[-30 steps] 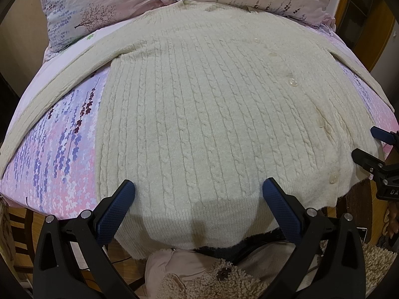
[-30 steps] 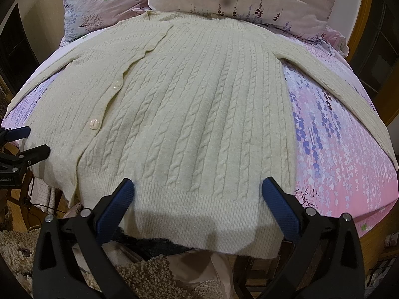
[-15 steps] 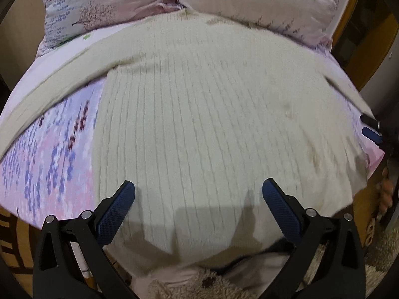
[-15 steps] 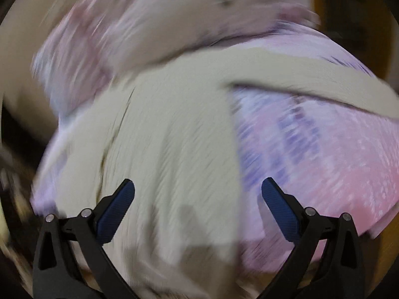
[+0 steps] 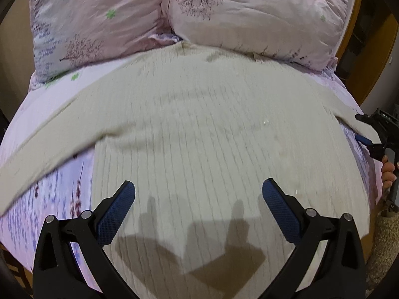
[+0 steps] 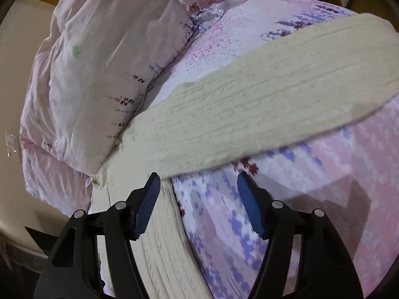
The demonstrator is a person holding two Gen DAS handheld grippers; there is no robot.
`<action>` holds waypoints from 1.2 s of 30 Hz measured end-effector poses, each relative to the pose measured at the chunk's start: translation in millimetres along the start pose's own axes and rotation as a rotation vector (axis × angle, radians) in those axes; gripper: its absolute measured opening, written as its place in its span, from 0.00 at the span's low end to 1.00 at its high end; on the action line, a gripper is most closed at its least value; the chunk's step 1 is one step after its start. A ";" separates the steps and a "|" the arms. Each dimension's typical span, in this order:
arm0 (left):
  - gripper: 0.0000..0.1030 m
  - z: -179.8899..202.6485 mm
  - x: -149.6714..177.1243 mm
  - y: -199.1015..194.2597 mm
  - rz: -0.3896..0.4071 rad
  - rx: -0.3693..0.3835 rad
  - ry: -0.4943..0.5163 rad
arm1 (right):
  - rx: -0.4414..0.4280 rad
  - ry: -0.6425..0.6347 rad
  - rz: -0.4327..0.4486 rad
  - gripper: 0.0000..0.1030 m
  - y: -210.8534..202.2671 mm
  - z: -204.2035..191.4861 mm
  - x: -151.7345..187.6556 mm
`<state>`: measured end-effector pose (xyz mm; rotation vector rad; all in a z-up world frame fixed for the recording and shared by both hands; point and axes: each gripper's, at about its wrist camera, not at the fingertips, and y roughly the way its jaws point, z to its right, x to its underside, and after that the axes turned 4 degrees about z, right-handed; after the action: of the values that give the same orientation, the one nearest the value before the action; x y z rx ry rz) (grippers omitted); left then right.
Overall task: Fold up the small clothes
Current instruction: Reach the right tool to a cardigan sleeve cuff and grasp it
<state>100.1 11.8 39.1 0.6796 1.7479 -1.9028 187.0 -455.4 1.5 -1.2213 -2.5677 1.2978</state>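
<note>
Cream sweater (image 5: 212, 129) lies flat on the bed (image 6: 299, 211), collar at the far pillows (image 5: 249, 17). Right gripper (image 6: 198, 199) sits at the armpit; right sleeve (image 6: 261, 114) lies just beyond its tips, long axis running left-right across them. Jaws closing, nothing between them yet. Left gripper (image 5: 198, 209) hangs wide apart over the near body, empty. Right hand is nearer the sleeve.

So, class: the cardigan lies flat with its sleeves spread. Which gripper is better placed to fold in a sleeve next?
Right. The right gripper, jaws closing with nothing between them yet, sits at the sleeve. The left gripper hovers open over the cardigan body.
</note>
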 end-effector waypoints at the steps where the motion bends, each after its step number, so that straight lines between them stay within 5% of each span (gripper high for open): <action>1: 0.99 0.1 -4.7 1.6 0.011 0.003 -0.001 | -0.001 0.005 0.002 0.62 3.4 -1.5 -1.7; 5: 0.99 -2.9 -20.0 8.5 0.043 0.020 -0.020 | 0.068 0.050 0.064 0.41 4.5 4.3 -13.6; 13: 0.99 -16.6 -35.2 26.5 0.039 0.067 -0.061 | 0.196 0.170 0.246 0.38 -29.4 48.3 -34.8; 15: 0.99 -18.1 -39.2 29.2 0.048 0.076 -0.060 | 0.218 0.165 0.260 0.32 -30.4 50.7 -37.8; 17: 0.99 -19.1 -42.8 31.6 0.057 0.083 -0.064 | 0.243 0.145 0.277 0.13 -30.8 50.1 -40.5; 22: 0.99 -25.8 -50.0 33.2 0.105 0.132 -0.089 | 0.261 0.032 0.322 0.06 -32.3 22.5 -46.0; 25: 0.99 -35.1 -52.9 30.5 0.169 0.222 -0.154 | 0.225 -0.054 0.347 0.06 -35.5 -8.9 -48.2; 30: 0.99 -38.4 -61.0 34.2 0.164 0.237 -0.166 | 0.099 -0.233 0.329 0.06 -21.8 -83.9 -41.9; 36: 0.99 -41.4 -65.8 41.3 0.123 0.322 -0.220 | -0.082 -0.440 0.143 0.06 27.4 -174.4 9.0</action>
<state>178.9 50.1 46.7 0.6442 1.2521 -2.1047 257.1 -322.1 94.1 -1.2763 -2.8949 1.6713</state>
